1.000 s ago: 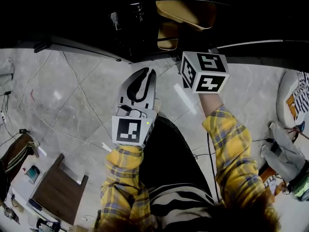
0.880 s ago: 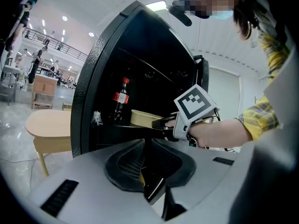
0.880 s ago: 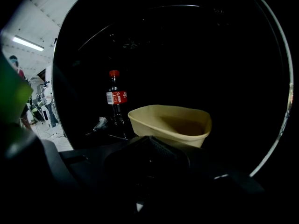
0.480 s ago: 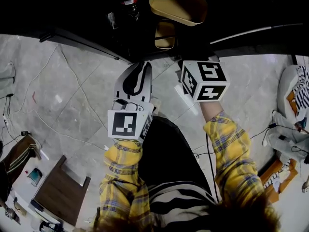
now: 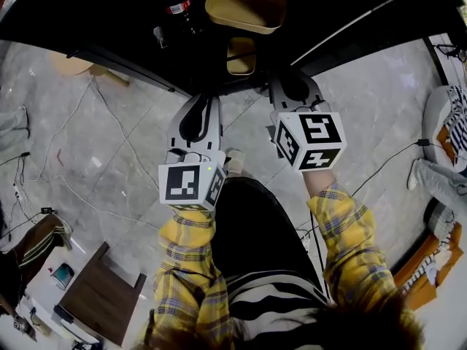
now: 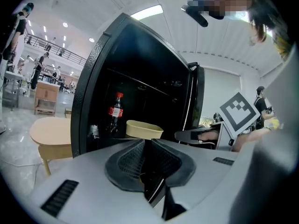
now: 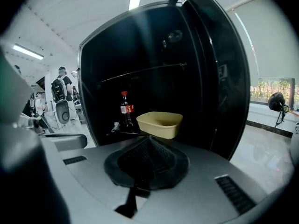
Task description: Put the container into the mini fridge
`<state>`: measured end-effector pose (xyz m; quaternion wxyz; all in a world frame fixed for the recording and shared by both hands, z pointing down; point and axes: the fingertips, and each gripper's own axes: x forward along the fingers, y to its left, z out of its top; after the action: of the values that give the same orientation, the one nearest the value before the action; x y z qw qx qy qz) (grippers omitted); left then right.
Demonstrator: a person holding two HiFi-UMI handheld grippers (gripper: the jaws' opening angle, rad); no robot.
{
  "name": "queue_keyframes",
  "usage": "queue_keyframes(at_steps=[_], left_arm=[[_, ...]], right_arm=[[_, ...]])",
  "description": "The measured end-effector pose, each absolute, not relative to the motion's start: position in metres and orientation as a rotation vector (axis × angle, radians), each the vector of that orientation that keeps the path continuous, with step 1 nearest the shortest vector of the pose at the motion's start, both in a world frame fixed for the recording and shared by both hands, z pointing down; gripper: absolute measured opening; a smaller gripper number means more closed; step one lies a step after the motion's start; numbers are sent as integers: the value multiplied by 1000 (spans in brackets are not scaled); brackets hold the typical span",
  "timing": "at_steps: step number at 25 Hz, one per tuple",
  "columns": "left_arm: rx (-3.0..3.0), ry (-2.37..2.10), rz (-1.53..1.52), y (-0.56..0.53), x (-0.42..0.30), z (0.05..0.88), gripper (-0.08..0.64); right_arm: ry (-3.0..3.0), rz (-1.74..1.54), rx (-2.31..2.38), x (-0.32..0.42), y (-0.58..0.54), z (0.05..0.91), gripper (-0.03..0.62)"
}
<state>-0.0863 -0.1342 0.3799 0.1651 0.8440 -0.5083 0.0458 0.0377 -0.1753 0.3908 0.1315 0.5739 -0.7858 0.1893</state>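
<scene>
The black mini fridge [image 5: 131, 20] stands open. Its door [image 7: 219, 78] is swung out to the right. On the shelf inside sits the tan container [image 5: 244, 9] [image 6: 144, 129] [image 7: 160, 123], with a cola bottle [image 5: 175, 2] [image 7: 125, 108] just left of it. My left gripper [image 5: 206, 100] [image 6: 145, 141] hangs in front of the fridge opening. It is shut, with nothing between its pads. My right gripper [image 5: 290, 77] [image 7: 149, 139] is beside it at the door side, also shut and empty. Both grippers point at the shelf and stay short of the container.
A round wooden table [image 5: 73, 64] [image 6: 49, 129] stands left of the fridge. A dark wooden stool [image 5: 95, 301] and cables [image 5: 109, 195] lie on the marble floor at lower left. Clothes and bags [image 5: 445, 188] are on the right. People stand far off [image 6: 39, 71].
Both grippers have risen toward the open fridge, the right one further, so its jaws now show ahead of its marker cube. More of the fridge interior and the bottle has come into view.
</scene>
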Motion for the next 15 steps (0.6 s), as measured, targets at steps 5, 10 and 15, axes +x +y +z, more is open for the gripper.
queue_keyframes(at_steps=[5, 10, 15], left_arm=[[2398, -1453, 130, -122, -81, 370, 54], [2403, -1481, 126, -116, -79, 360, 54], [2391, -1522, 127, -109, -80, 349, 54]], right_arm=[[-2277, 558, 1695, 50, -151, 379, 26], [-2287, 563, 1719, 58, -134, 369, 26], [-2300, 577, 1735, 64, -119, 360, 26]])
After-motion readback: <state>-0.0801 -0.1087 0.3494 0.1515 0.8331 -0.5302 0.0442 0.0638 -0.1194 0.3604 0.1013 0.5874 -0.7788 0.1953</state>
